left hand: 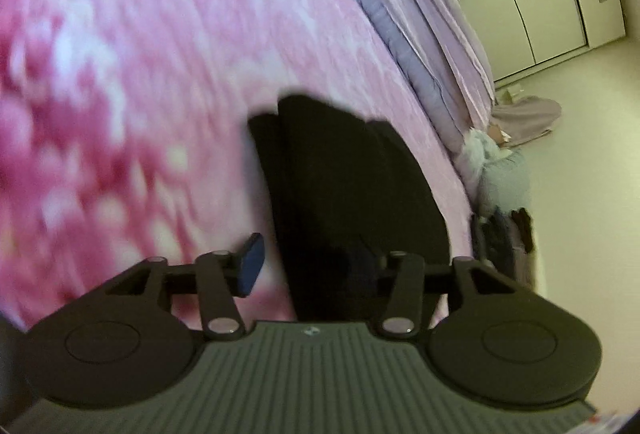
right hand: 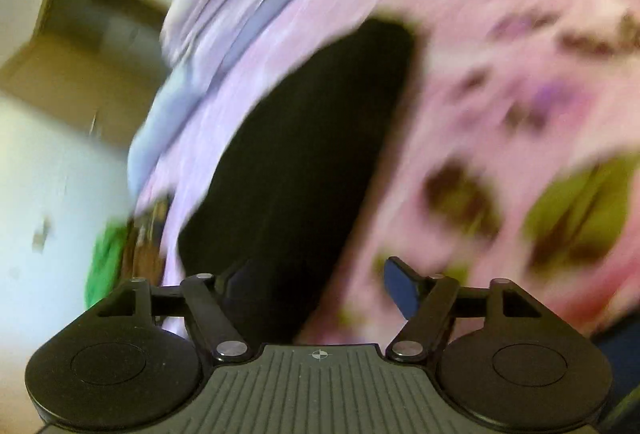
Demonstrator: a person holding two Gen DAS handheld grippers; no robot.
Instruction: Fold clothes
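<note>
A pink floral bedspread (left hand: 168, 81) fills both views, with a folded lilac quilt (left hand: 432, 33) along its edge toward one o'clock. On it lies the black cloth garment (left hand: 344, 185), a long dark folded strip with lengthwise creases, running from six toward twelve o'clock. The left gripper (left hand: 312, 266) and right gripper (right hand: 316, 290) both stand with jaws apart, straddling its near end without pinching it.

We see a bed w/ pink floral bedspread (left hand: 160, 73), black folded garment (left hand: 344, 177) lying flat on it nr the edge, lilac quilt (left hand: 432, 25) bunched along the far side, pale floor (left hand: 592, 193) beyond.
</note>
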